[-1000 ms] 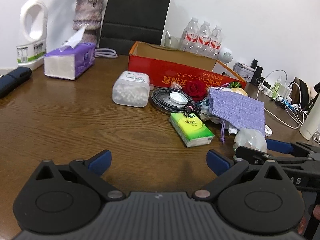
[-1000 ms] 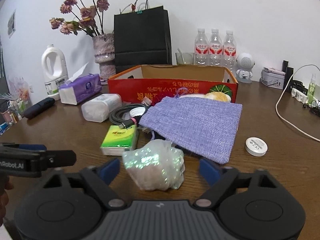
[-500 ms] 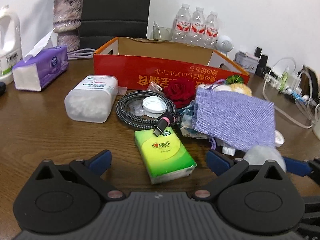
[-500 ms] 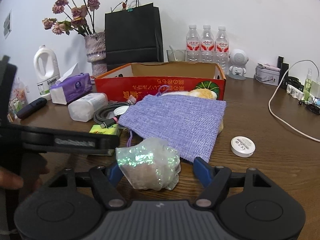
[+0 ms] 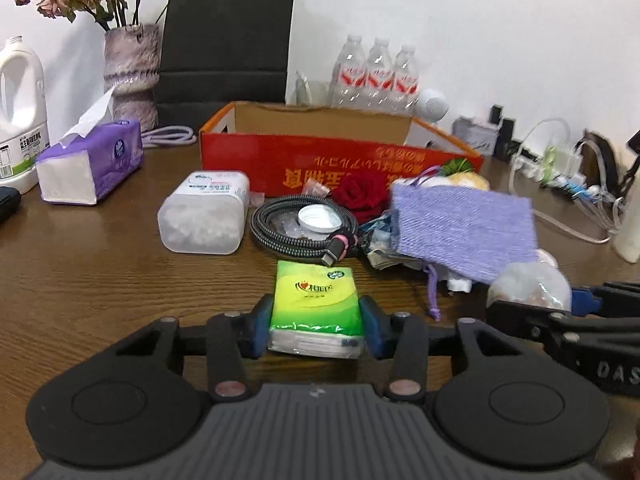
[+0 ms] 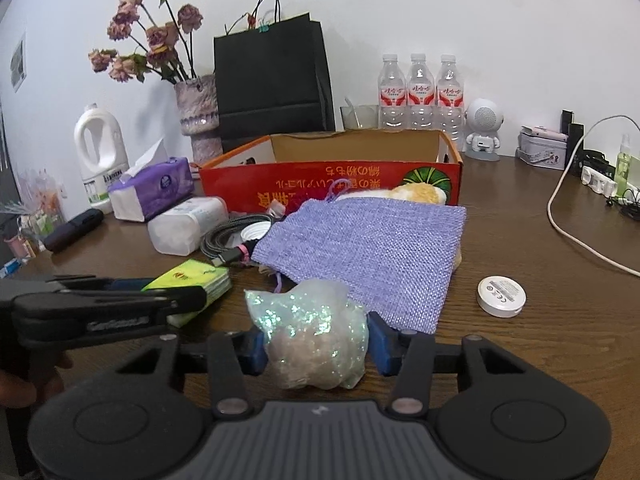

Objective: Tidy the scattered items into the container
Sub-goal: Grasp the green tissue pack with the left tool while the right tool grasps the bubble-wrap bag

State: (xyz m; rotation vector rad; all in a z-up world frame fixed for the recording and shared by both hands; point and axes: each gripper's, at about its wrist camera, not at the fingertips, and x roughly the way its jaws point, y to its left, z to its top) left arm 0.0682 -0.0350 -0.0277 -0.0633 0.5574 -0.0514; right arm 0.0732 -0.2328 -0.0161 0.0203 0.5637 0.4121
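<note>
My left gripper (image 5: 316,330) is shut on a green tissue pack (image 5: 314,308) lying on the brown table. My right gripper (image 6: 318,346) is shut on a glittery clear bag (image 6: 316,336); it also shows at the right of the left wrist view (image 5: 528,284). The open red cardboard box (image 5: 340,160) stands behind the clutter. In front of it lie a clear cotton-swab tub (image 5: 204,216), a coiled braided cable (image 5: 300,232), a red rose (image 5: 360,196), a purple woven pouch (image 5: 460,228) and a small white round tin (image 6: 500,296).
A purple tissue box (image 5: 92,164), white jug (image 5: 20,116), vase of dried flowers (image 5: 130,76) and black paper bag (image 5: 228,48) stand at the back left. Water bottles (image 5: 376,76), a white speaker (image 6: 484,128) and cables (image 5: 568,184) are at the back right.
My left gripper moved forward to the green tissue pack and closed on it. My right gripper closed on the glittery bag.
</note>
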